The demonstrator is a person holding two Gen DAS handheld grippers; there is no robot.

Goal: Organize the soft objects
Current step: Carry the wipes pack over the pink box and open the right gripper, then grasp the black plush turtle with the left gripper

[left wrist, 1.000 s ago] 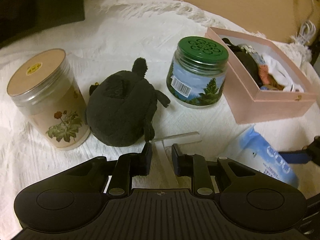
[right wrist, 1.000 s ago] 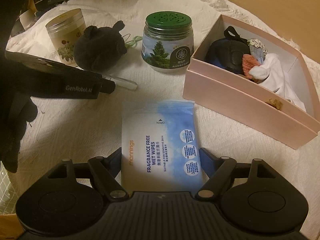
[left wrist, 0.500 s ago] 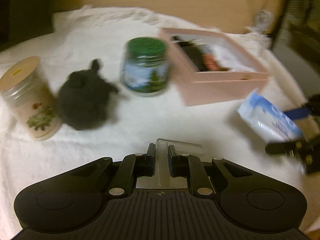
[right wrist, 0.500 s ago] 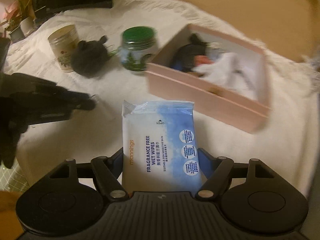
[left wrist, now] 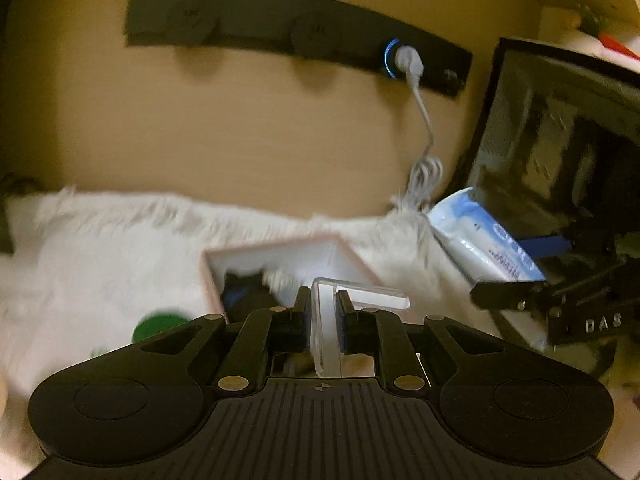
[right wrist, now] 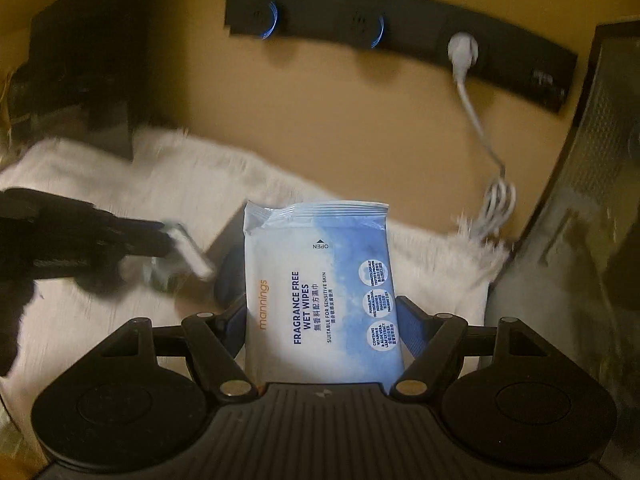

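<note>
My right gripper (right wrist: 320, 312) is shut on a blue and white pack of wet wipes (right wrist: 320, 280) and holds it raised above the white cloth; the pack also shows in the left wrist view (left wrist: 484, 240). My left gripper (left wrist: 323, 312) is shut on a clear plastic L-shaped piece (left wrist: 352, 296) and holds it above the pink box (left wrist: 280, 256), which holds dark and white soft items. In the right wrist view the left gripper (right wrist: 160, 236) is at the left with the clear piece (right wrist: 192, 252).
A white fringed cloth (left wrist: 100, 248) covers the table. A green jar lid (left wrist: 160, 326) shows low at the left. A black socket strip (right wrist: 400, 40) with a white plug and cable (right wrist: 480, 120) is on the wall. A dark cabinet (left wrist: 560, 140) stands at the right.
Both grippers have lifted and tilted up toward the wall, still holding the clear piece and the wipes pack. The plush and the jars have dropped out of view.
</note>
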